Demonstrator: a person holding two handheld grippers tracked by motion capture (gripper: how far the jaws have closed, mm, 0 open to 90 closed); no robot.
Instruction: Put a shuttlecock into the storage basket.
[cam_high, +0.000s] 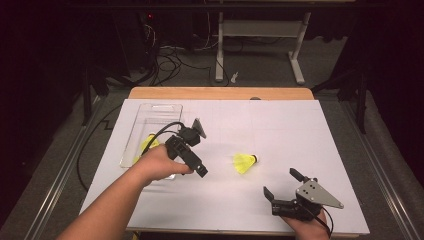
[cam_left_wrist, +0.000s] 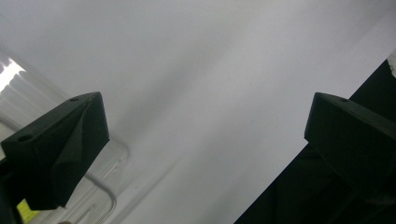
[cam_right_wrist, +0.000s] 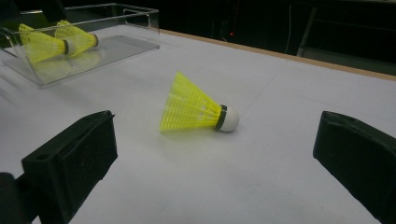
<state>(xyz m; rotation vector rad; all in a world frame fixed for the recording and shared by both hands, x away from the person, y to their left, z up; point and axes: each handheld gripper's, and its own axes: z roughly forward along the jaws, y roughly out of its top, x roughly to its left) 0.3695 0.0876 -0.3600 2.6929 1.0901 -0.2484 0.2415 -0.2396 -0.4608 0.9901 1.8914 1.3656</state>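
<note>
A yellow shuttlecock with a white cork lies on its side on the white sheet, near the middle. At the left stands a clear plastic tray holding two more yellow shuttlecocks. My left gripper hovers just right of the tray, angled down at the sheet, open with nothing between its jaws. The tray's corner lies by its left jaw. My right gripper rests near the front edge, open and empty, facing the loose shuttlecock a short way ahead.
The sheet covers a wooden table whose back edge shows bare. Beyond it are a white desk frame and loose cables on the floor. Metal rails run along both sides of the table.
</note>
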